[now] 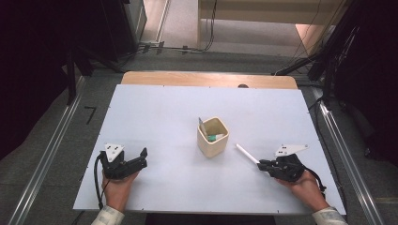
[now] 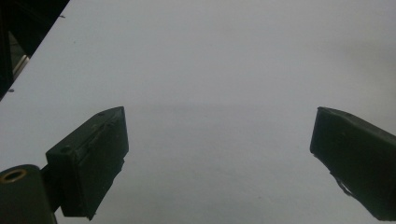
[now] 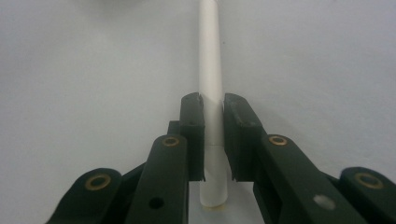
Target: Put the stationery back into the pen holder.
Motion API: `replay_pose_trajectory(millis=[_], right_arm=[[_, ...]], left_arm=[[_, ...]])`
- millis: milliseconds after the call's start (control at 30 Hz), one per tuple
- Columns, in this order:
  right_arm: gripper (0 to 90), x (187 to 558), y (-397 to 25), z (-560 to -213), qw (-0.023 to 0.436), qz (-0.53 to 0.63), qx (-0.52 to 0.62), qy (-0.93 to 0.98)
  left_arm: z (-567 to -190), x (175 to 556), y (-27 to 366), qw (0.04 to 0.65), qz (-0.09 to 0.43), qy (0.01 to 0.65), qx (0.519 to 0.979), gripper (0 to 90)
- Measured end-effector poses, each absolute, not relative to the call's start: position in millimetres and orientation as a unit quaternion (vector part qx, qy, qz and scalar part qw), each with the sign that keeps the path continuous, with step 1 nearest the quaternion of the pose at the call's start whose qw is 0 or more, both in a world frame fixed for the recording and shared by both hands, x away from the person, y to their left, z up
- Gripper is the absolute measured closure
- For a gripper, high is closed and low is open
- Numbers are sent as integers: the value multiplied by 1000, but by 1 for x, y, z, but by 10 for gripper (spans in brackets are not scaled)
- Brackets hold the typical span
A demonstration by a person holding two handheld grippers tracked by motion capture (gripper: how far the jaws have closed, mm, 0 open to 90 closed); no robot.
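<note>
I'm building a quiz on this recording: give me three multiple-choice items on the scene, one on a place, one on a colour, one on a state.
1. Where does the cup stand?
A. mid-table
B. on the floor
C. in the left gripper

2. What colour is the stick in the right gripper?
A. red
B. white
C. black

3. How is the left gripper?
A. shut on a pen
B. shut on nothing
C. open

Key: 1 A, the high view shows it at the white table's centre. 2 B, the white shaft runs between the jaws. 3 C, its jaws stand wide apart over bare table.
</note>
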State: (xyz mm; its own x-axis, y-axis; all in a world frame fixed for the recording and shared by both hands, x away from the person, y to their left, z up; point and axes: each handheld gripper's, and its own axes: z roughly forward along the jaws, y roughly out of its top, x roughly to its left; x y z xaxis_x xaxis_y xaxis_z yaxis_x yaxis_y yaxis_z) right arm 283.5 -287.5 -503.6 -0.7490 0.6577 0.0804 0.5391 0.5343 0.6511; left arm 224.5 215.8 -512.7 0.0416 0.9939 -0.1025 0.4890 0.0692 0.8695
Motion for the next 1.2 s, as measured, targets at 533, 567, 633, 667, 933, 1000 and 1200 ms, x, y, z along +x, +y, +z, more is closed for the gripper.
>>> replay_pose_trajectory(millis=[533, 567, 633, 667, 933, 1000, 1200], right_arm=[[769, 279, -292, -484, 108, 385, 352, 846], [768, 279, -292, -482, 108, 388, 352, 845], [768, 278, -292, -479, 111, 393, 351, 843], [768, 278, -292, -478, 113, 396, 352, 841], [768, 278, -292, -469, 118, 411, 352, 833], [768, 279, -291, -466, 119, 415, 352, 830], [768, 281, -287, -459, 120, 426, 349, 826]], left_arm=[[-513, 224, 216, 394, 319, 615, 604, 53], [-512, 224, 216, 394, 319, 615, 604, 53], [-513, 224, 215, 394, 319, 614, 604, 53], [-513, 225, 215, 394, 319, 614, 604, 53], [-513, 225, 215, 394, 319, 614, 605, 53], [-513, 225, 215, 394, 319, 614, 605, 53], [-512, 224, 215, 395, 316, 616, 604, 54]])
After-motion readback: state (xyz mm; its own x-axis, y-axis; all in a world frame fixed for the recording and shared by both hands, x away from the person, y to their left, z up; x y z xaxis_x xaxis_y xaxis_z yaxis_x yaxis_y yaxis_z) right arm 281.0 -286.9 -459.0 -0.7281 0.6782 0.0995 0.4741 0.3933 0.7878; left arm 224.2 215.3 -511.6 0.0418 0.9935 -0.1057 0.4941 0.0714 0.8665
